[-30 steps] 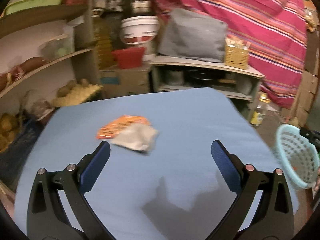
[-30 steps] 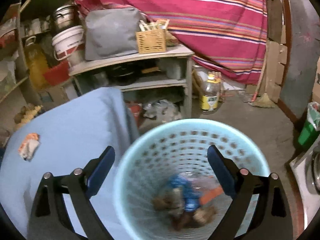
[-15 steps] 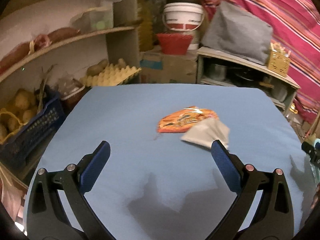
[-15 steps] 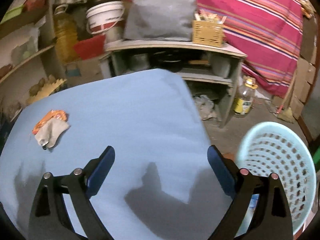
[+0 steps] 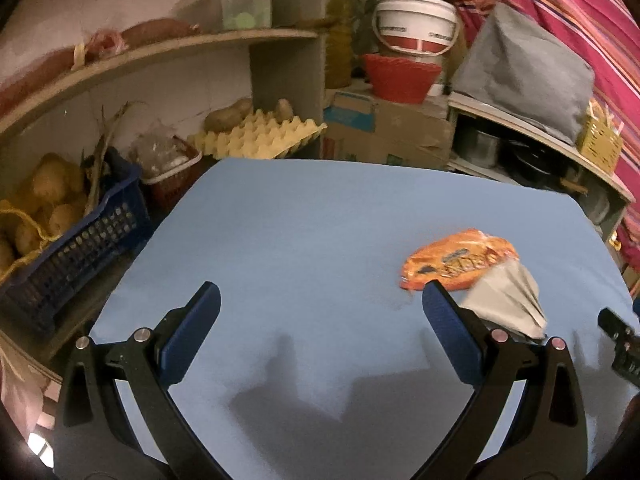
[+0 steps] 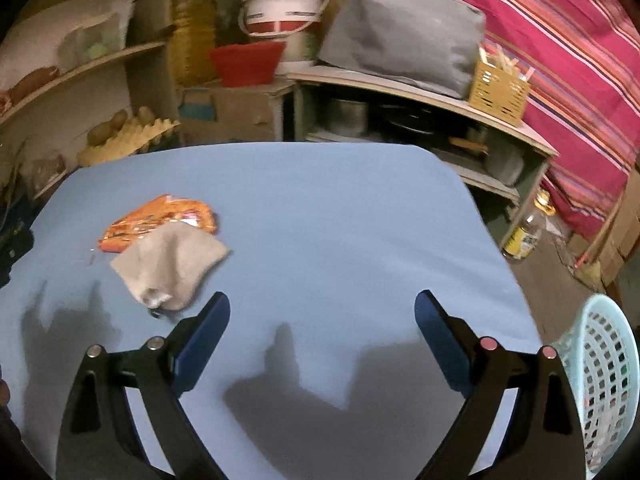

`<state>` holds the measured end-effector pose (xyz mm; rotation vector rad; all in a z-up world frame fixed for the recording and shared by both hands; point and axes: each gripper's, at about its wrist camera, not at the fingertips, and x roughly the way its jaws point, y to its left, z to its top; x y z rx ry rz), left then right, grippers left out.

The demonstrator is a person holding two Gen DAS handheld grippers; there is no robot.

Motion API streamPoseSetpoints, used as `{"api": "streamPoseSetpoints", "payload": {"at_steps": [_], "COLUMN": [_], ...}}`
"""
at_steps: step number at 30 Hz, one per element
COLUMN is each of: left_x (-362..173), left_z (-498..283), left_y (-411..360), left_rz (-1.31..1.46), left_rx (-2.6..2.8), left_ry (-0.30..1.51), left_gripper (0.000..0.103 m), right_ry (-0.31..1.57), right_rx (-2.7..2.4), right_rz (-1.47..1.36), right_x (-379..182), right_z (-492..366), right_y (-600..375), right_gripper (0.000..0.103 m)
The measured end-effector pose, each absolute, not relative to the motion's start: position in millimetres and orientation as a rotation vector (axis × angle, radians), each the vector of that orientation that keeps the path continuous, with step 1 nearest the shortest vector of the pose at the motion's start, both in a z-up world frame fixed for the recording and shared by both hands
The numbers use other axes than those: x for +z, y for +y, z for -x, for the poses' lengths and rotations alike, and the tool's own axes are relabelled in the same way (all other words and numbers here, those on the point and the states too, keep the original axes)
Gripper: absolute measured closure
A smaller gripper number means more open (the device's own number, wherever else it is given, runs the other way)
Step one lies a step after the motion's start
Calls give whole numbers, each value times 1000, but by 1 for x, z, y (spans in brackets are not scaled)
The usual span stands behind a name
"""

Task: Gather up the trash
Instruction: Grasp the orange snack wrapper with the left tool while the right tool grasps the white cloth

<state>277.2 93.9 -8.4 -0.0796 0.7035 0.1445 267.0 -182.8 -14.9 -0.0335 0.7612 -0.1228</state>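
Note:
An orange snack wrapper lies on the blue table, with a crumpled grey-white wrapper overlapping its near edge. My left gripper is open above the table, empty, the wrappers just past its right finger. My right gripper is also open and empty, the wrappers ahead of its left finger. A light blue perforated trash basket stands off the table's right edge.
Shelves with potatoes, an egg tray and a dark blue crate stand left of the table. A low shelf with pots, a grey bag and a yellow basket is behind. A bottle stands on the floor.
The right gripper swung left from over the basket to above the table. The left gripper turned left, so the wrappers shifted to its right side.

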Motion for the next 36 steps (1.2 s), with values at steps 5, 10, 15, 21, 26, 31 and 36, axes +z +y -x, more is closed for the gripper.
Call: {"api": "streamPoseSetpoints", "payload": {"at_steps": [5, 10, 15, 21, 26, 31, 36], "left_x": [-11, -13, -14, -11, -8, -10, -22], "left_z": [-288, -294, -303, -311, -317, -324, -339], "left_y": [115, 118, 114, 113, 92, 55, 2], "left_rz": [183, 186, 146, 196, 204, 162, 69], "left_rx": [127, 133, 138, 114, 91, 34, -12], "left_ry": [708, 702, 712, 722, 723, 729, 781], "left_gripper": [5, 5, 5, 5, 5, 5, 6], "right_ry": [770, 775, 855, 893, 863, 831, 795], "right_rx": [-72, -31, 0, 101, 118, 54, -8], "right_rz": [10, 57, 78, 35, 7, -8, 10], "right_x": [-19, -26, -49, -57, -47, -27, -6], "right_z": [-287, -305, -318, -319, -309, -297, -282], "right_y": [-153, -120, -106, -107, -126, -177, -228], "right_gripper": [11, 11, 22, 65, 85, 85, 85]}}
